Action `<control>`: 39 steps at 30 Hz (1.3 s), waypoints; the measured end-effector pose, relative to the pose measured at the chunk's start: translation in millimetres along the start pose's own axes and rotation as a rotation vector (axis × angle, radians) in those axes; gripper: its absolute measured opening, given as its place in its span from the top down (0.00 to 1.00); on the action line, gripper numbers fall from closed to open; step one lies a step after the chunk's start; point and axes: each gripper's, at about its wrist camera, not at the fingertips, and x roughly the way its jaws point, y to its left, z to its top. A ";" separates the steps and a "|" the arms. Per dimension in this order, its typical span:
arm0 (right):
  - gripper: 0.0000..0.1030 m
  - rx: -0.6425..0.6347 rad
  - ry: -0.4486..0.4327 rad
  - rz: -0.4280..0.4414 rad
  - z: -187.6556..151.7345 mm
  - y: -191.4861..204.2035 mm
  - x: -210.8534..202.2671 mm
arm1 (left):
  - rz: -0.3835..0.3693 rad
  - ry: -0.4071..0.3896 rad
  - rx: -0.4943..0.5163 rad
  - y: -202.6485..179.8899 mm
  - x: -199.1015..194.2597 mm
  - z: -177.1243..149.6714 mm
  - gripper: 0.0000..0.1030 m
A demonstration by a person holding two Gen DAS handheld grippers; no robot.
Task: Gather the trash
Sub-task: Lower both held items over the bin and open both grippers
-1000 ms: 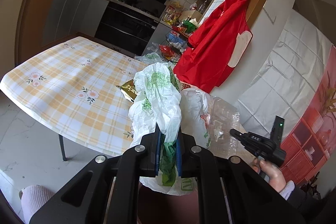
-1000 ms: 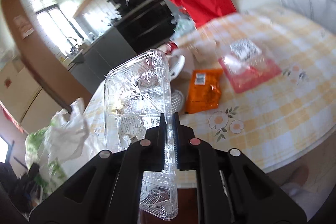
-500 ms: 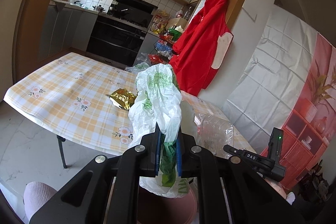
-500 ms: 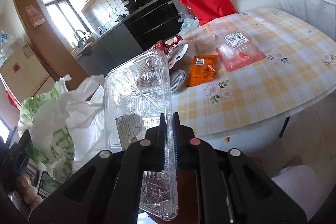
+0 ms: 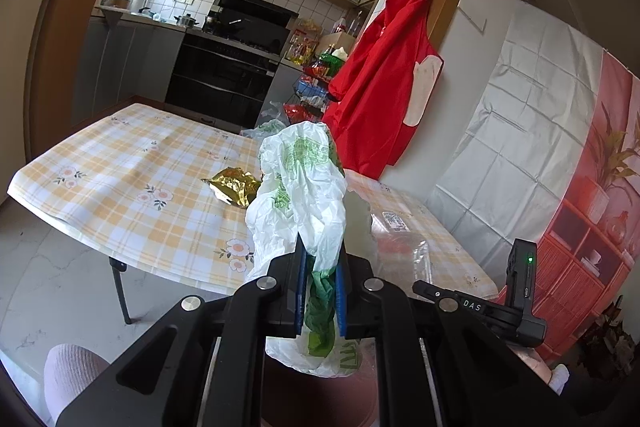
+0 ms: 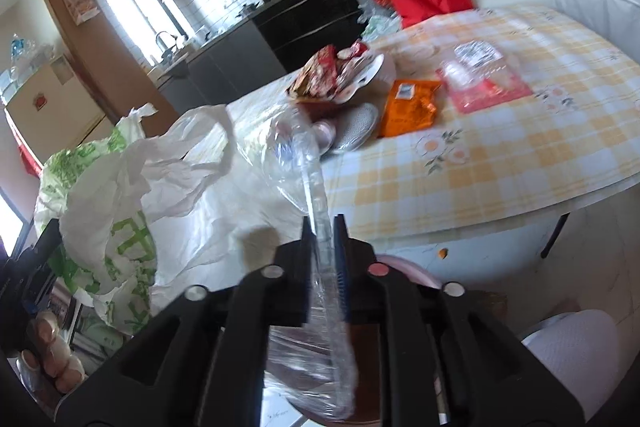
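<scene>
over on the left, the left gripper (image 5: 320, 291) has its jaws pinched on a bunched fold of the white and green plastic bag (image 5: 300, 187), exactly as a moment ago; the bag hangs off the near edge of the checked table (image 5: 120, 179), and its open mouth faces the other hand in the right wrist view. a gold foil wrapper (image 5: 234, 185) lies on the cloth just behind the bag, not yet collected.

moving right, the change is at the right gripper (image 6: 323, 227). its jaws have just been opening a little, and the clear plastic clamshell tray (image 6: 298, 163), which stood upright between them a second ago, now leans away toward the bag's mouth. its thin edge is between the pads, but they look loosened from it rather than biting. i judge this is the drop: the tray is being let go into the bag, though it has not left the gripper.

further right on the table, well apart from both grippers, wait an orange snack packet (image 6: 408, 103), a clear-and-red package (image 6: 484, 83) and a pile of red wrappers on a paper plate (image 6: 340, 75).
</scene>
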 end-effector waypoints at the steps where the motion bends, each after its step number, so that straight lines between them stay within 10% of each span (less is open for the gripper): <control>1: 0.75 0.000 0.009 0.009 -0.6 1.8 1.7 | 0.000 0.005 -0.002 0.7 0.8 -0.6 0.89; 12: 0.11 0.025 -0.080 -0.023 7.3 2.7 -17.9 | -0.023 0.033 0.012 -5.2 3.7 -4.1 0.89; 31: 0.06 0.169 -0.179 -0.102 6.5 -48.2 -34.0 | -0.098 0.326 0.115 -35.4 66.8 -52.8 0.87; 35: 0.06 0.187 -0.171 -0.099 4.0 -56.1 -31.3 | -0.100 0.379 0.103 -33.6 80.8 -60.8 0.45; 39: 0.06 0.190 -0.161 -0.101 0.0 -57.4 -29.3 | -0.078 0.379 0.080 -27.6 82.2 -61.2 0.26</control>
